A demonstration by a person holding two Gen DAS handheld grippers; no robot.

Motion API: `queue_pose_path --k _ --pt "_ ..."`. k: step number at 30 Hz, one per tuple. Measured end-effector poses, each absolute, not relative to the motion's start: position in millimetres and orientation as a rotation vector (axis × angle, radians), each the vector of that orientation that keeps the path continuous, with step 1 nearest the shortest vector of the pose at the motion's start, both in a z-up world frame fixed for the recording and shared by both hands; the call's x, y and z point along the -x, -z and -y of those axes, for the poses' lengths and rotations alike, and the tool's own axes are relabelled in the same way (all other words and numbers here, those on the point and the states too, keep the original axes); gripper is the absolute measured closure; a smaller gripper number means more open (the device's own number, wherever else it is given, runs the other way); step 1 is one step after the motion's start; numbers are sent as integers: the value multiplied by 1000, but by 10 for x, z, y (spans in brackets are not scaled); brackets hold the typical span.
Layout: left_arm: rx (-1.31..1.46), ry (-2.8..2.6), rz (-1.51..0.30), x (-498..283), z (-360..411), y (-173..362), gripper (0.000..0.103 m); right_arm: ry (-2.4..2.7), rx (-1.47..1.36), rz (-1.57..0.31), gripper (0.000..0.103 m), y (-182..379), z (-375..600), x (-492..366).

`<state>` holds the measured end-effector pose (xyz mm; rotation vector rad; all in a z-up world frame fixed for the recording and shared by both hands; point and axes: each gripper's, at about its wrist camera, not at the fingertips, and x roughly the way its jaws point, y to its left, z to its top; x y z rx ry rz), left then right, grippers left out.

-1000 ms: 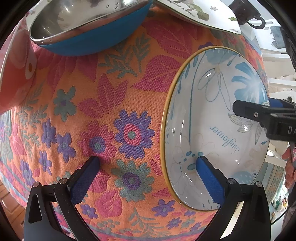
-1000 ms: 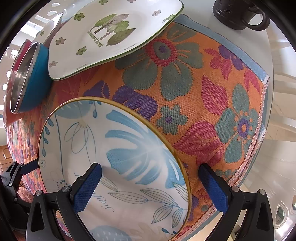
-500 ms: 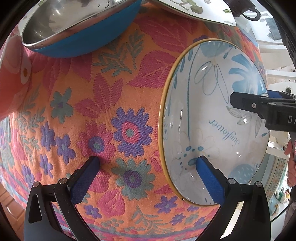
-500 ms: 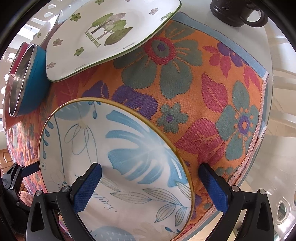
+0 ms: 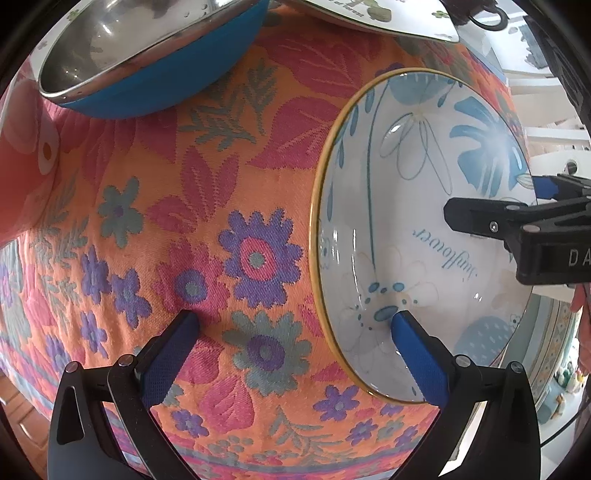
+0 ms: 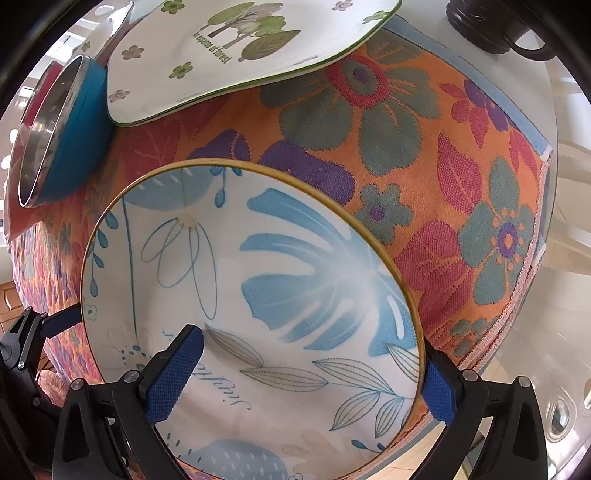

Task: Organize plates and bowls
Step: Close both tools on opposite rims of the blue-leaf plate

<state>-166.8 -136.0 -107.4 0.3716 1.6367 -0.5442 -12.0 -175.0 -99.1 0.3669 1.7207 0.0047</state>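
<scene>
Compared with a second ago, the blue floral plate [image 6: 258, 295] is sitting a bit further over the right gripper [image 6: 306, 369], and that gripper's right pad is now tucked behind the rim at about 4 o'clock instead of standing out in the open over the cloth. The left gripper [image 5: 295, 332] is barely shifting at all.

Both tools are gaping wide right now, neither one pinching anything. The right one is straddling the plate's near rim, one pad over the inside and one outside, most likely lining up for an edge pinch since a flat plate offers nothing else to grab. The left one has its right pad hovering over the plate's inner face at roughly 5 o'clock in its own view, the other pad over the floral tablecloth [image 5: 166, 221]; hard to say whether it's actually touching the glaze.

The plate itself is lying flat on the cloth near the table's corner. The blue steel bowl [image 5: 147, 62] is sitting at 11 o'clock, and the tree-print plate [image 6: 240, 55] at 12, next to a dark mug [image 6: 491, 26]. Probably the stacking target is up there.
</scene>
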Motion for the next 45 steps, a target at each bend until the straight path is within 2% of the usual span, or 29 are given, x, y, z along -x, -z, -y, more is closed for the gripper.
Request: queue_pose_path --k 11,14,16,22,27,29,34,37,45 --pt "-437 628 -1622 1763 1324 1011 7 -42 -423 -1739 0 936 1611 337" --pt "-449 660 -1612 1789 1259 964 14 -45 -493 -1721 1 902 1630 405" --pt "-439 678 -1613 1771 1199 933 23 -43 -517 -1717 2 885 1609 439" --pt "-425 714 -1622 1704 1079 882 39 -67 -602 -1704 3 883 1440 573" --pt "-426 757 -1626 1552 886 821 53 -52 -604 -1721 3 895 1255 592" --pt "-420 782 -1642 1506 814 810 55 -59 -612 -1725 3 873 1170 591" --pt "-312 786 -1709 1245 574 826 70 13 -588 -1721 9 876 1126 592" --pt "-312 795 -1704 1162 535 826 73 62 -638 -1681 11 852 1189 591" --pt "-374 797 -1662 1095 563 718 73 84 -648 -1686 11 814 1090 642"
